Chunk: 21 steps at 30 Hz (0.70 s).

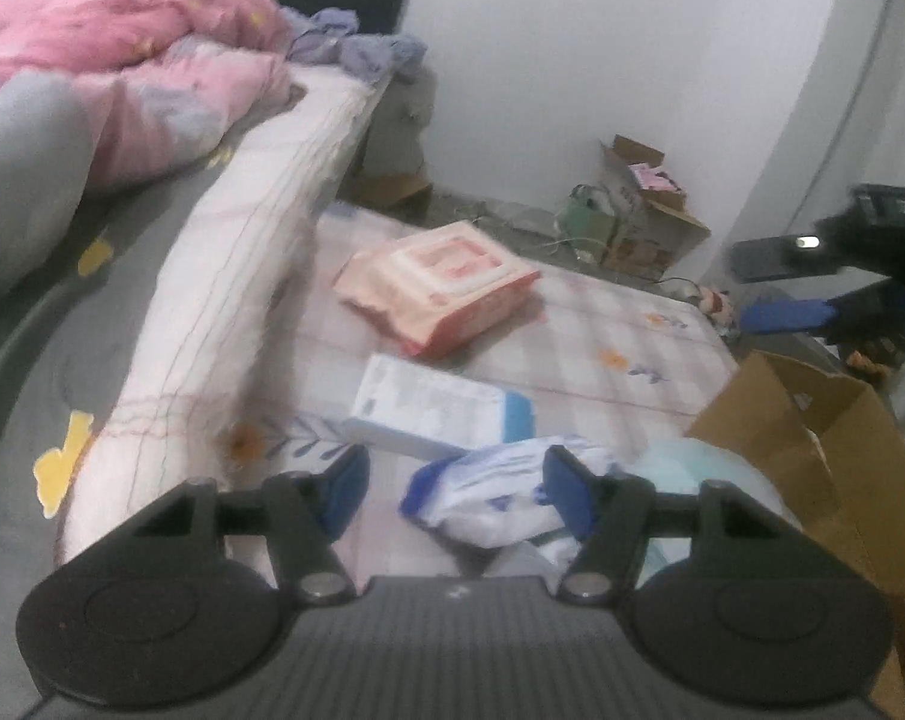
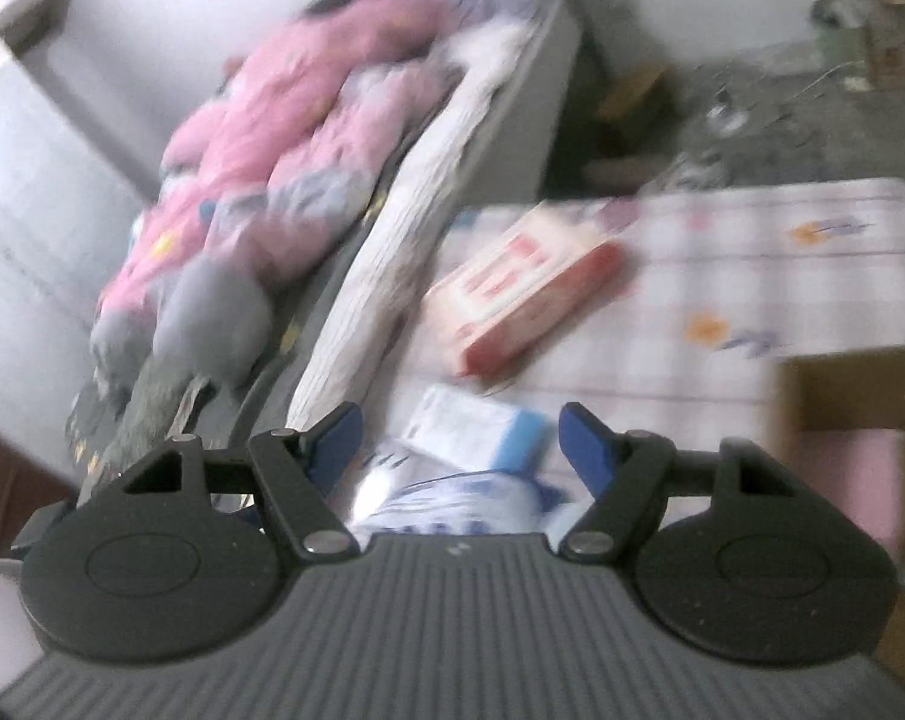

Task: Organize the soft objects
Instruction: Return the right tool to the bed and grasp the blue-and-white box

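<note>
We hold both grippers, left gripper (image 1: 455,483) and right gripper (image 2: 458,441), spread wide and empty above the blue-white pack (image 1: 488,498); the cardboard box (image 1: 812,438) stands beside it, contents unclear.

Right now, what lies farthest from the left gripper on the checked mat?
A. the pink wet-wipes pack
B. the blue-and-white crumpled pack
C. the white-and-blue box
A: the pink wet-wipes pack lies beyond the white-and-blue box and the blue-and-white crumpled pack, on the checked mat.

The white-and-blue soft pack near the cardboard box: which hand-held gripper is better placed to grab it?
Probably the left hand-held gripper: its jaws stand open with the white-and-blue soft pack lying just beyond them. The right hand-held gripper is open too, but its view is motion-blurred, beside the cardboard box.
</note>
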Each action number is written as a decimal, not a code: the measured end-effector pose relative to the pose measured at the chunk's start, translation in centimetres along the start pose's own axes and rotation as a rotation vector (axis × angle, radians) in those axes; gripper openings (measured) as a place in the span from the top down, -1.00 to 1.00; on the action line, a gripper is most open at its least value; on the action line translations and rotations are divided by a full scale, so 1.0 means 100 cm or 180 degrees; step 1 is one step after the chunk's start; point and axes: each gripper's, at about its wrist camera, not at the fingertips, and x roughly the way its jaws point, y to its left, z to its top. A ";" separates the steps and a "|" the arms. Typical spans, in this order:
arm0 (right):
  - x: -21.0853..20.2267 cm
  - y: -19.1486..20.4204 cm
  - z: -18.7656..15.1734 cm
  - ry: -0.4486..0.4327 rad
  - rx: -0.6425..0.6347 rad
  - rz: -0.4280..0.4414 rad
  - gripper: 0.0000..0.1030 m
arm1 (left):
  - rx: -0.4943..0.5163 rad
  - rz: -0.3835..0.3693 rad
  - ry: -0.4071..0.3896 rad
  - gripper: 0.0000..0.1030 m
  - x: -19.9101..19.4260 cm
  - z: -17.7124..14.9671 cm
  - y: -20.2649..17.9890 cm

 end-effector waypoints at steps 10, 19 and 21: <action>0.157 0.007 0.029 0.0773 -0.0088 -0.0344 -0.07 | -0.0560 -0.0136 0.0514 0.03 0.076 0.009 0.044; 0.235 -0.024 0.039 0.0961 -0.0048 -0.0511 0.01 | -0.0784 -0.0344 0.1011 0.04 0.132 0.023 0.051; 0.243 -0.029 0.036 0.1044 -0.0005 -0.0483 -0.01 | -0.0762 -0.0346 0.1150 0.03 0.143 0.026 0.050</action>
